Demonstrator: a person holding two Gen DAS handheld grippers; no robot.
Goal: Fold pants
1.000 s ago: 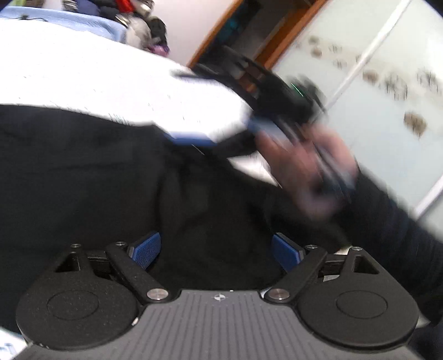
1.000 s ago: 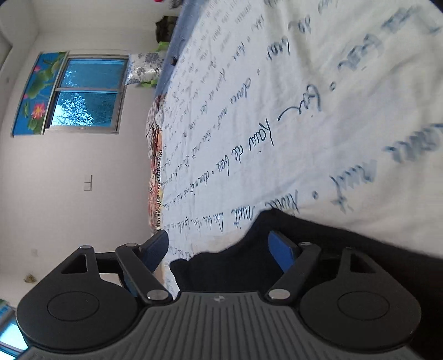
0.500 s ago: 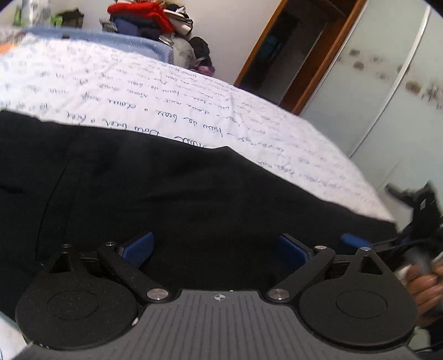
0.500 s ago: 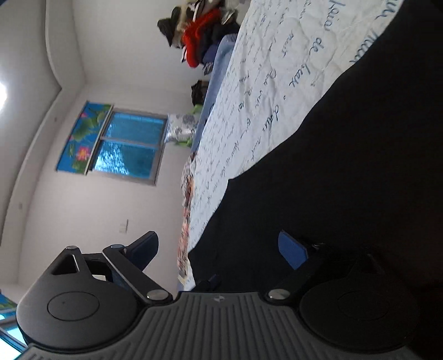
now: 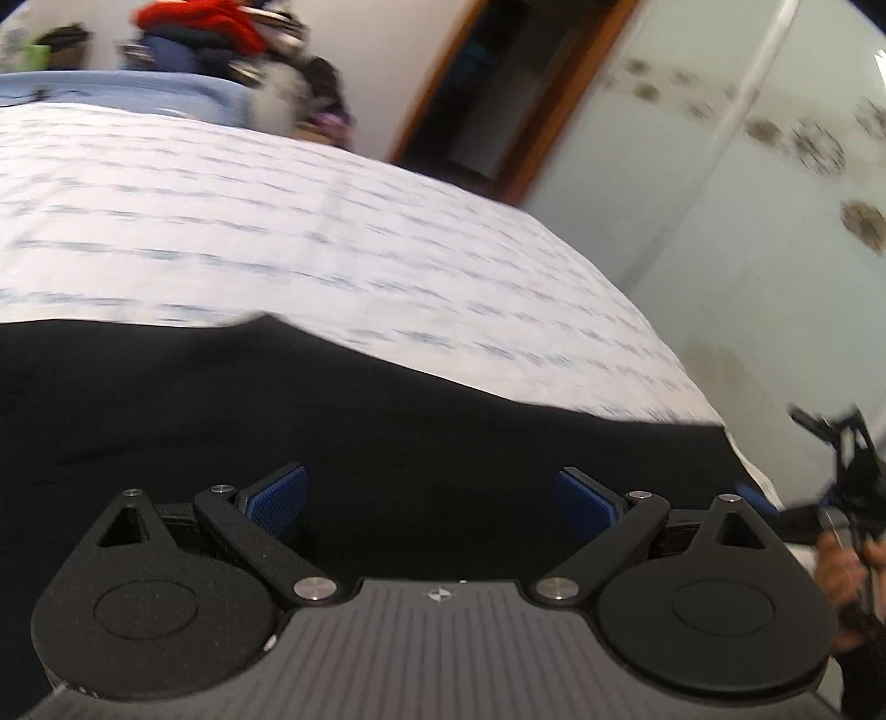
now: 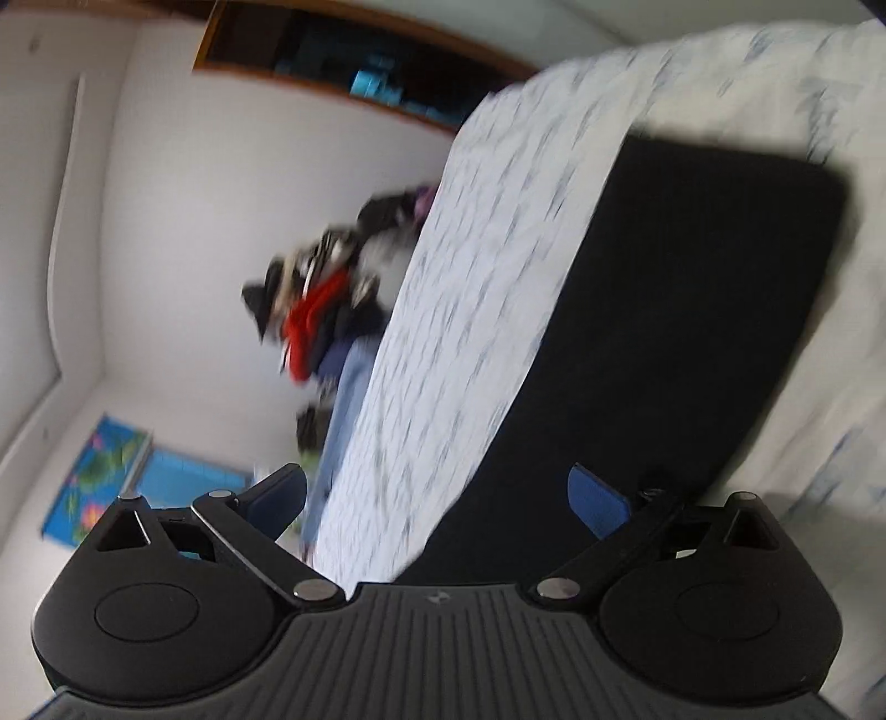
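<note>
Bare bedspread (image 5: pixel 343 232) beyond pants (image 5: pixel 277 421) — clothes pile (image 5: pixel 221 39) far off

The left gripper (image 5: pixel 432 493) pointed somewhat downward with its jaws spread wide. Nothing was clamped between its blue pads (image 5: pixel 277 490). The right gripper (image 6: pixel 437 498) was rolled well onto its side, and its jaws were opening, with nothing pressed between the fingers. In the left wrist view, the right gripper appeared blurred at the right edge. The person's right hand (image 5: pixel 844 570) was wrapped around its handle, with a dark sleeve below the hand.
</note>
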